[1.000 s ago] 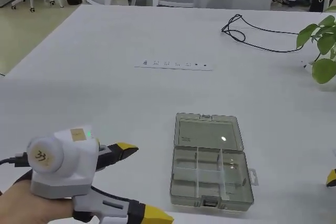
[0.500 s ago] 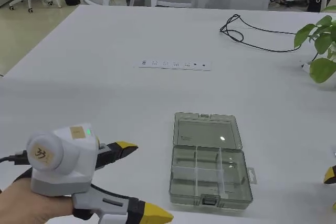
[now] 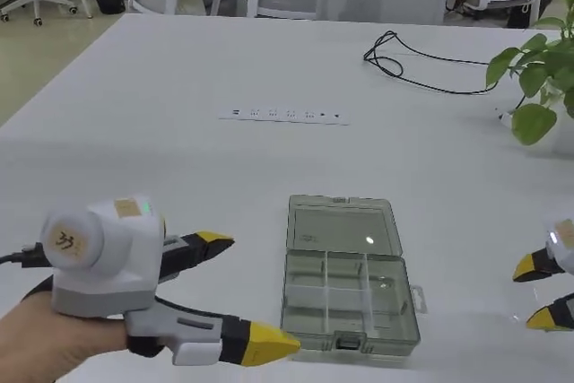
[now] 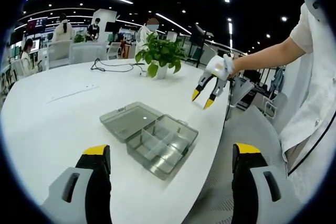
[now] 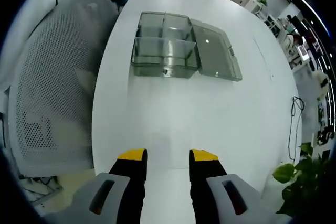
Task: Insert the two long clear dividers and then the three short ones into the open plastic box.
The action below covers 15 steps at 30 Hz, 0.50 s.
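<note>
In the head view, my left gripper [image 3: 249, 293] is low on the left, with its jaws wide apart and empty. The open plastic box [image 3: 345, 334] sits near it on the white table [image 3: 179, 159], with clear dividers [image 3: 325, 291] standing inside.

In the left gripper view, the box lies ahead of my jaws. The right gripper [image 4: 201, 102] is past it.

In the right gripper view, its jaws are apart and hold nothing.

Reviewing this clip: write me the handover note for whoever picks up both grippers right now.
Left gripper: open, empty, held over the table left of the box.
Right gripper: open, empty, to the box's right.
Plastic box: on the table between them, lid laid back flat.
Done: clear dividers already stand in the box, forming a grid; exact count unclear.
Left: probably only confirming all five are seated.
</note>
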Each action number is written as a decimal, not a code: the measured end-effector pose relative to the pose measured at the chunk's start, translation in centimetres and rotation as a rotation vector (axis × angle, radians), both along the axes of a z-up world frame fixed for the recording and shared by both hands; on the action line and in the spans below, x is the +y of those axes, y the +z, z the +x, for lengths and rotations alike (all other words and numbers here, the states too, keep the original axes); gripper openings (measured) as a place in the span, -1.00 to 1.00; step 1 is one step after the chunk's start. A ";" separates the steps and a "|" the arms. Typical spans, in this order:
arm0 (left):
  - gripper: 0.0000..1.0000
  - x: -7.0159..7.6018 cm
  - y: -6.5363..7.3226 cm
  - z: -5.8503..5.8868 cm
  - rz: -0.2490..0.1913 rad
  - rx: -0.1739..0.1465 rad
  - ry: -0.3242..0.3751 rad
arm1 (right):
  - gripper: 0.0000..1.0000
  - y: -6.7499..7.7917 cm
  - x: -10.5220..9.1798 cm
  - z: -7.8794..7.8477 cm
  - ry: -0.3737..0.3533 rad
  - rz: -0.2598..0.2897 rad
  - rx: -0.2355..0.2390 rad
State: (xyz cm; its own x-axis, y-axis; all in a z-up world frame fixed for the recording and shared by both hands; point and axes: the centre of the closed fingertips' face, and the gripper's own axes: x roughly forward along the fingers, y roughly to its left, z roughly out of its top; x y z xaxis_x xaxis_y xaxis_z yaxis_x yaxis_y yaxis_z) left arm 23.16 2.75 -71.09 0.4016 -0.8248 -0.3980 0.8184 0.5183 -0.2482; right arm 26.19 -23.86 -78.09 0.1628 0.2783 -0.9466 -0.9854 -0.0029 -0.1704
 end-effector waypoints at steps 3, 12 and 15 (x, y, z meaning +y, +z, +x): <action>0.92 -0.6 0.5 0.3 -0.019 0.016 0.012 | -0.35 1.3 1.4 0.2 0.017 0.018 -0.029; 0.76 -3.1 1.9 0.7 -0.111 0.077 0.026 | -0.35 4.2 5.1 0.1 0.064 0.066 -0.099; 0.69 -4.3 2.5 0.6 -0.171 0.128 0.033 | -0.35 5.5 6.4 0.1 0.067 0.087 -0.118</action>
